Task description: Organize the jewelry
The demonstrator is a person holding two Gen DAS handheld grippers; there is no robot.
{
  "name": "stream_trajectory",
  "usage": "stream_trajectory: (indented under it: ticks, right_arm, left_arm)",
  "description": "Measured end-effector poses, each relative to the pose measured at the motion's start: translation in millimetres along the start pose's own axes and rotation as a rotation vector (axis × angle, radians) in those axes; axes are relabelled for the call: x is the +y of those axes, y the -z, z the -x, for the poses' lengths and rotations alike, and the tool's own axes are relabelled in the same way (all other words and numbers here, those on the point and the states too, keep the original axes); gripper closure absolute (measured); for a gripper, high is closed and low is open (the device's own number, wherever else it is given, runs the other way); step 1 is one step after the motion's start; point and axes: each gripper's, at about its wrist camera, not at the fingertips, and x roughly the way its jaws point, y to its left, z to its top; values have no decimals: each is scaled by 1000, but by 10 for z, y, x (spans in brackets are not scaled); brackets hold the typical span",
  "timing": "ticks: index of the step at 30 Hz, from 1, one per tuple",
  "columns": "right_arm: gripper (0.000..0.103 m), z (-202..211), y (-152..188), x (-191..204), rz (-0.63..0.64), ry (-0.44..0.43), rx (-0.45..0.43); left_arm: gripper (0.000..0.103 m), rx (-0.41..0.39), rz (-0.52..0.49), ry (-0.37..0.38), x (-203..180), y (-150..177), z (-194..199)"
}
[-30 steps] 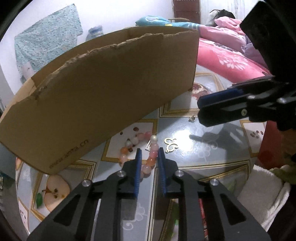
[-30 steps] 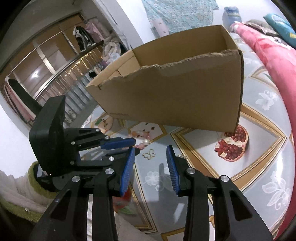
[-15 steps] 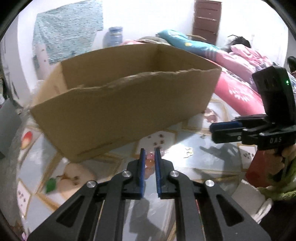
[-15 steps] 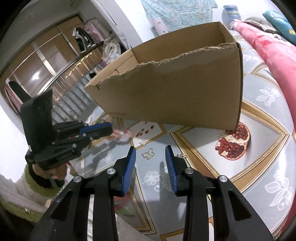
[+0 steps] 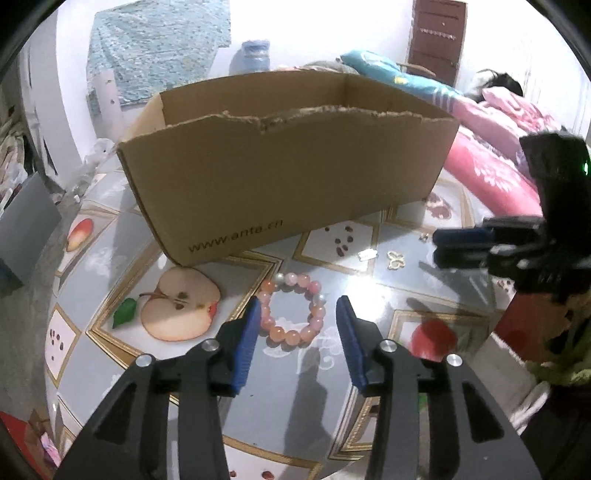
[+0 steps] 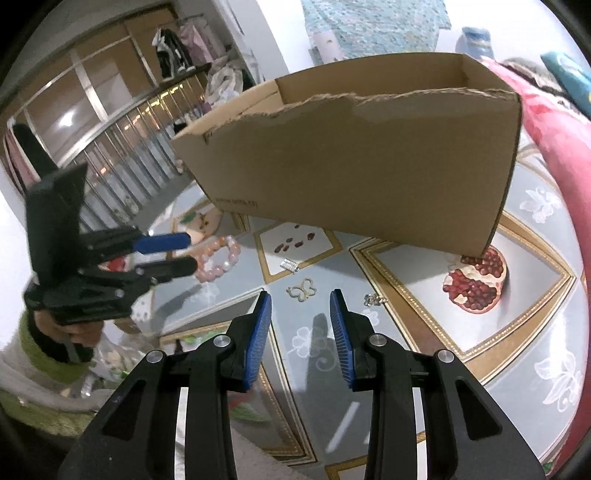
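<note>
Fruit-patterned tablecloth (image 5: 110,266), cardboard box (image 5: 288,166) at rear. Beaded bracelet (image 5: 291,312) lies flat directly ahead of the left gripper (image 5: 297,314), jaws wide and empty, nearer than the right gripper (image 6: 300,314). Right jaws moderately spread, empty, facing the butterfly charm (image 6: 303,290).

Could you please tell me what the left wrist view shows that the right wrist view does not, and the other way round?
Only the left wrist view shows the apple print in full, the dark door and a person lying under pink bedding.

Only the right wrist view shows the pomegranate print, the railing and hanging clothes.

Both show the cardboard box, the pink bead bracelet lying on the table, the butterfly charm, and both grippers, left and right, jaws open.
</note>
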Motion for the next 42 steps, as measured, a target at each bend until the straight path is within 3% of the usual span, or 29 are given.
stream_trajectory:
  ticks: [11, 17, 26, 32, 42]
  right_arm:
    - [71, -42, 108, 41, 19, 71, 10]
    - [71, 19, 69, -55, 7, 188, -31]
    - [86, -125, 57, -78, 82, 299, -29]
    - [101, -156, 62, -62, 128, 296, -20]
    - [102, 35, 84, -253, 65, 251, -30]
  left_arm:
    - [62, -19, 51, 84, -227, 2, -151]
    - [62, -32, 50, 97, -306, -55, -242]
    - [62, -31, 30, 96, -347, -108, -321]
    - [62, -32, 8, 89, -363, -151, -359]
    - [73, -23, -99, 61, -465, -274, -516]
